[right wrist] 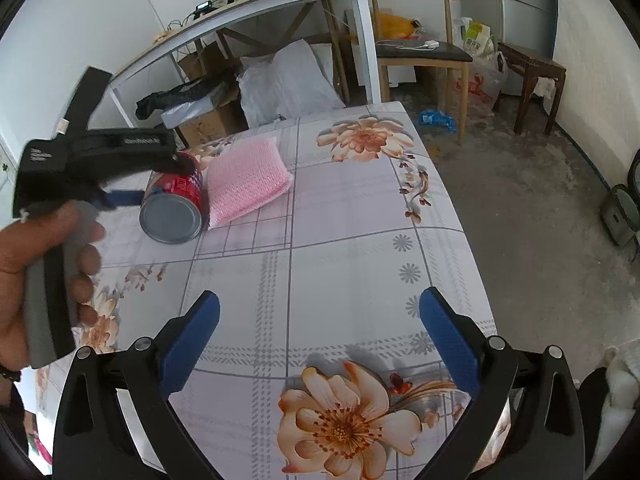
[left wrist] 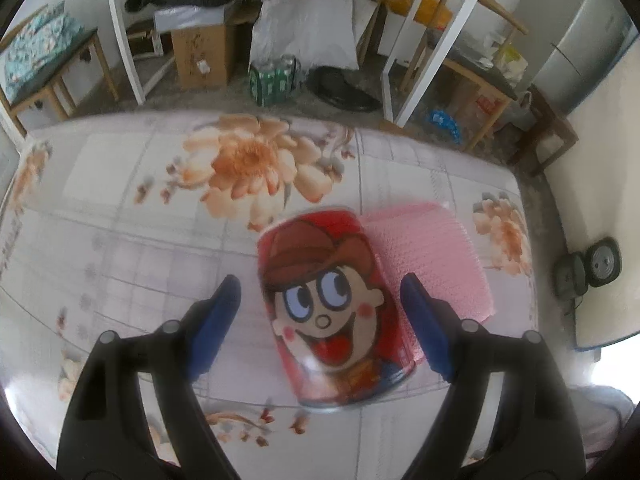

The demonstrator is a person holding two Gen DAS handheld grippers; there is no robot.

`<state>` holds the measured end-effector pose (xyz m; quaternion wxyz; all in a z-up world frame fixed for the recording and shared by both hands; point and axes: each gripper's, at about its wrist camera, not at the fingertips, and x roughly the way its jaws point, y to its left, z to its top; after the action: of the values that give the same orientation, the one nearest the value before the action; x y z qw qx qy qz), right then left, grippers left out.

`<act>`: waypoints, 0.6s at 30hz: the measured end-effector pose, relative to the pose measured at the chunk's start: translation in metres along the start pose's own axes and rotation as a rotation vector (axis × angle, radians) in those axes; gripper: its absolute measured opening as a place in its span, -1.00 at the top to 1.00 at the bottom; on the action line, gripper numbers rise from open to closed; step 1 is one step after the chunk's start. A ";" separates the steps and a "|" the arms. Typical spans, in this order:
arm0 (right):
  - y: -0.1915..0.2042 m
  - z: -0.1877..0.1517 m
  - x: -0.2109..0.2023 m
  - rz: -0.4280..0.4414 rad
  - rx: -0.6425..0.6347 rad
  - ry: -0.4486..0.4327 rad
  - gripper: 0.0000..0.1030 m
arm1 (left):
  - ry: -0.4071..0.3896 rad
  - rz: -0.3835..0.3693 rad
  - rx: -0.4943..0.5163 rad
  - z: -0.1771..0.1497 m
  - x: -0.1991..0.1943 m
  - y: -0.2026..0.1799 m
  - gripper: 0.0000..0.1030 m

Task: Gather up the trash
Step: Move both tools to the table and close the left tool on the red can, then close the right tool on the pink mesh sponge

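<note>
A red can (left wrist: 334, 312) with a cartoon face lies on its side on the flower-patterned worktop (right wrist: 360, 240), touching a pink sponge (left wrist: 432, 264) at its 2 o'clock. The left gripper (left wrist: 320, 328) hangs over the can, jaws spread wide on either flank, pads not yet pressing. The right gripper (right wrist: 320, 336) waits over bare cloth at the worktop's near edge, jaws released and holding nothing. To lift this piece of trash cleanly, the left jaws should likely drop lower, centre on the can's round body and close square across it, keeping clear of the sponge so that it is not dragged along.
</note>
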<state>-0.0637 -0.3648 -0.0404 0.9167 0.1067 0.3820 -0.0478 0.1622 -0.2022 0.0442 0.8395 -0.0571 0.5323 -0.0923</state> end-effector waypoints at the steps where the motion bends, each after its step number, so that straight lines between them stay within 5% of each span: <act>1: -0.001 0.000 0.000 -0.005 0.001 0.001 -0.89 | 0.009 0.000 0.001 -0.001 0.005 0.000 -0.52; 5: -0.005 0.000 0.000 -0.010 0.015 -0.004 -0.89 | 0.037 0.007 0.012 -0.005 0.016 0.001 -0.23; 10: -0.005 0.002 0.002 0.016 0.025 0.001 -0.89 | 0.026 0.030 0.078 -0.017 0.009 0.005 -0.21; 18: 0.017 0.028 0.020 0.130 -0.028 0.034 -0.89 | -0.007 -0.023 0.069 -0.070 -0.029 0.063 -0.21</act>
<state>-0.0276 -0.3554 -0.0325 0.9127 0.1192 0.3904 0.0188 0.0929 -0.1343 0.0284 0.8418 -0.0347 0.5252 -0.1200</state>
